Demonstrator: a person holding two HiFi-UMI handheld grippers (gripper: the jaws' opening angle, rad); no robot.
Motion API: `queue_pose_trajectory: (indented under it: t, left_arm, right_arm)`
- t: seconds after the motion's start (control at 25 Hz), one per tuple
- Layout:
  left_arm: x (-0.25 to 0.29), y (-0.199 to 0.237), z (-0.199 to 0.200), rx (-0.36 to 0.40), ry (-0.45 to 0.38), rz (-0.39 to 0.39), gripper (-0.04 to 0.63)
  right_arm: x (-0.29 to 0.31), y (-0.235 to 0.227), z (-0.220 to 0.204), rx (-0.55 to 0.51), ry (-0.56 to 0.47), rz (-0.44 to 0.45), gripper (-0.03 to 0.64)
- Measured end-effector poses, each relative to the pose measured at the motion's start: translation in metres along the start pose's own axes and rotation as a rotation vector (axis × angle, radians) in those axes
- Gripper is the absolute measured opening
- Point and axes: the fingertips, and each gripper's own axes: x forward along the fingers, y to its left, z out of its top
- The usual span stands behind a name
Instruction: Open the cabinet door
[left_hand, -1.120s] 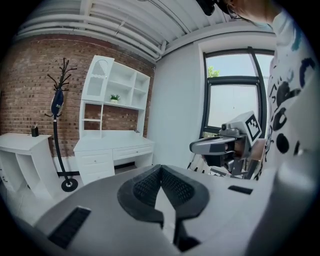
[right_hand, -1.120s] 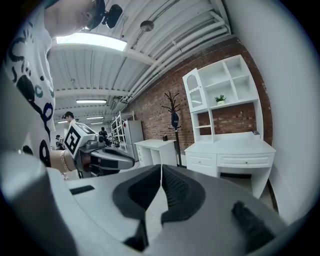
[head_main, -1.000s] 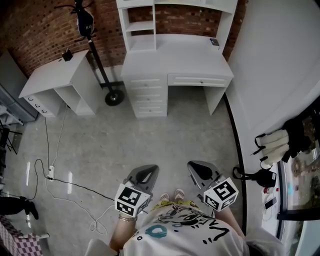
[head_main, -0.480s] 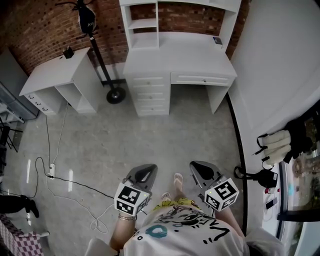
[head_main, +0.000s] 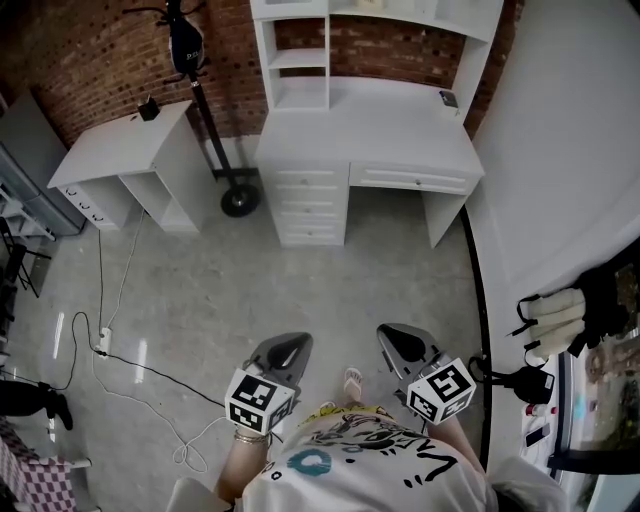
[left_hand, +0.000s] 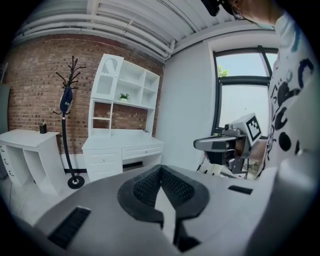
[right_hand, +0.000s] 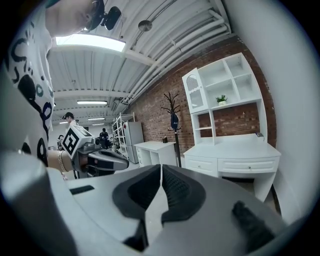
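A white desk (head_main: 370, 130) with a shelf hutch stands against the brick wall, well ahead of me. The hutch's cabinet door (left_hand: 111, 75), with an arched pane, sits shut at its upper left, and it also shows in the right gripper view (right_hand: 196, 97). My left gripper (head_main: 285, 348) and right gripper (head_main: 400, 340) are held side by side low in the head view, far from the desk. Both point towards it. The left gripper (left_hand: 161, 168) has its jaws together with nothing between them. So does the right gripper (right_hand: 161, 166).
A white side table (head_main: 120, 150) stands left of the desk, with a coat rack (head_main: 238, 200) between them. A cable (head_main: 130, 365) trails over the concrete floor at the left. A white wall (head_main: 560, 150) and a ledge with gloves (head_main: 550, 310) run along the right.
The desk and side table have slid lower in the head view and come a little nearer. Both grippers stay shut and side by side.
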Motion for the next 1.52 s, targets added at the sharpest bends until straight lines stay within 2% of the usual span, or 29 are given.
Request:
queue_pose_trajectory:
  t: [0.12, 0.44, 0.64, 0.72, 1.04, 1.52]
  left_arm:
    - [0.018, 0.004, 0.019, 0.003, -0.025, 0.024, 0.014]
    - [0.065, -0.003, 0.056, 0.02, -0.074, 0.028, 0.014]
    - [0.082, -0.003, 0.056, -0.094, -0.103, 0.01, 0.014]
    - [0.086, 0.0, 0.053, -0.108, -0.089, 0.019, 0.014]
    - [0.104, 0.02, 0.053, -0.081, -0.05, 0.044, 0.014]
    - [0.131, 0.078, 0.089, -0.026, -0.059, -0.025, 0.014]
  right_arm:
    - [0.003, -0.019, 0.006, 0.002, -0.005, 0.014, 0.029]
    - [0.012, -0.062, 0.025, -0.017, -0.04, 0.064, 0.029]
    - [0.013, -0.077, 0.019, -0.013, -0.016, 0.087, 0.029]
    - [0.014, -0.082, 0.017, -0.005, -0.006, 0.088, 0.029]
    - [0.028, -0.105, 0.023, 0.027, -0.013, 0.059, 0.029]
    - [0.092, -0.121, 0.052, 0.023, -0.028, 0.037, 0.029]
